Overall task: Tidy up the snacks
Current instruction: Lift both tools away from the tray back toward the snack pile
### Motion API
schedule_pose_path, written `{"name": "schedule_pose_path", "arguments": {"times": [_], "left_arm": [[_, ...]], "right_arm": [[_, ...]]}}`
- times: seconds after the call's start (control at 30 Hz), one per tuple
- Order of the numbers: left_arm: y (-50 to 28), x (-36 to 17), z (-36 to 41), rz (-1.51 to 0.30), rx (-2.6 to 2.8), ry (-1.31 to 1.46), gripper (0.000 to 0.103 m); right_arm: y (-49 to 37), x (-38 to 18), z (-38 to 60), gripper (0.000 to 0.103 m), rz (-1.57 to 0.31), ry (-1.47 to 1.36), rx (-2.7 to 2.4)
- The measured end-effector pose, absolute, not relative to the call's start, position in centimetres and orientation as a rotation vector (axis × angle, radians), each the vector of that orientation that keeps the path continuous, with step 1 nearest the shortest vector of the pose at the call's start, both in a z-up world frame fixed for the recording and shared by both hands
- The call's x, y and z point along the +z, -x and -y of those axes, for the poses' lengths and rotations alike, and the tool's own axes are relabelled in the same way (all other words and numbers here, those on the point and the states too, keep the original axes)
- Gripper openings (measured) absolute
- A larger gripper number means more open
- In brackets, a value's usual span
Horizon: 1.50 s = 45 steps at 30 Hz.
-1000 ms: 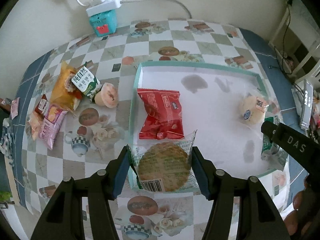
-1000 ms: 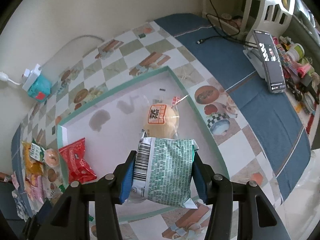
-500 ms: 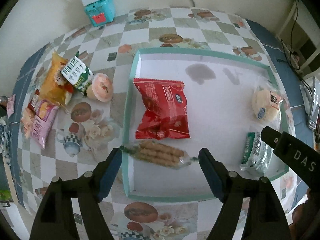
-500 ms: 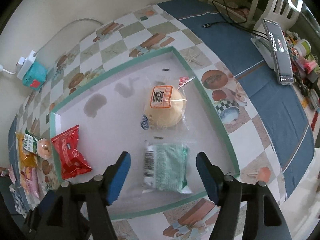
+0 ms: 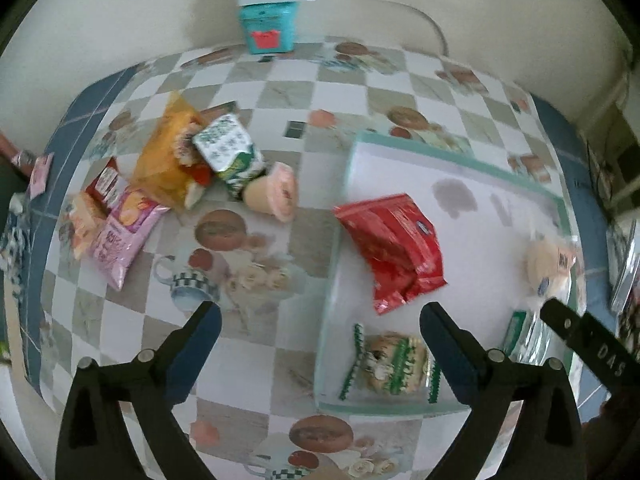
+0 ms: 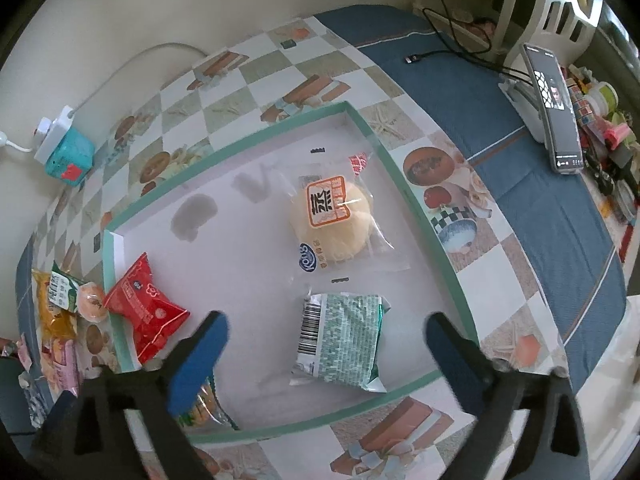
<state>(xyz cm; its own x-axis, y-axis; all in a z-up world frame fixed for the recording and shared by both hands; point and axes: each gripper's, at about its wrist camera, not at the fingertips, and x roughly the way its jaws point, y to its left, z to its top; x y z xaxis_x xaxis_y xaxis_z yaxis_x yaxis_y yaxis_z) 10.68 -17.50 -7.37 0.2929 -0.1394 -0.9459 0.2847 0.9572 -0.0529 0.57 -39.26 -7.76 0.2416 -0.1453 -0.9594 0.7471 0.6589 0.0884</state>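
Note:
My left gripper (image 5: 320,316) hangs over the tray's left wall (image 5: 334,280), its jaws opening wide and touching nothing. The clear cookie packet (image 5: 388,360) lies loose in the tray's near left corner, close to the right finger. My right gripper (image 6: 326,324) is opening too, above the green packet (image 6: 344,344), which lies flat on the tray floor free of the pads. A red packet (image 6: 144,312) and a wrapped bun (image 6: 332,220) also lie in the tray. Left of the tray are an orange bag (image 5: 168,160), a green-white pack (image 5: 226,148), a jelly cup (image 5: 276,192) and a pink bag (image 5: 120,236).
The teal-rimmed tray (image 6: 248,136) sits on a checked tablecloth. A teal box with a power strip (image 5: 268,28) stands by the back wall. A phone on a stand (image 6: 554,104) and clutter sit at the far right on the blue cloth.
Both grippers opened and let go: the cookie packet and the green packet dropped flat into the tray. The left gripper then slid left over the tray's edge.

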Motion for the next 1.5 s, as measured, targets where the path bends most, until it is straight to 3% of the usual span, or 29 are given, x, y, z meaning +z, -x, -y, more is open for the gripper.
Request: {"name": "schedule_pose_path", "arguments": {"times": [0.7, 1.5], "left_arm": [[-16.5, -9.2, -0.8, -1.295, 0.155, 0.222, 0.1], [-17.6, -10.4, -9.9, -1.297, 0.274, 0.363, 0.1]], "right_arm": [[-3.4, -7.4, 35.1, 0.103, -1.209, -0.513, -0.629], [-11.0, -7.8, 19.6, 0.103, -1.175, -0.385, -0.359]]}}
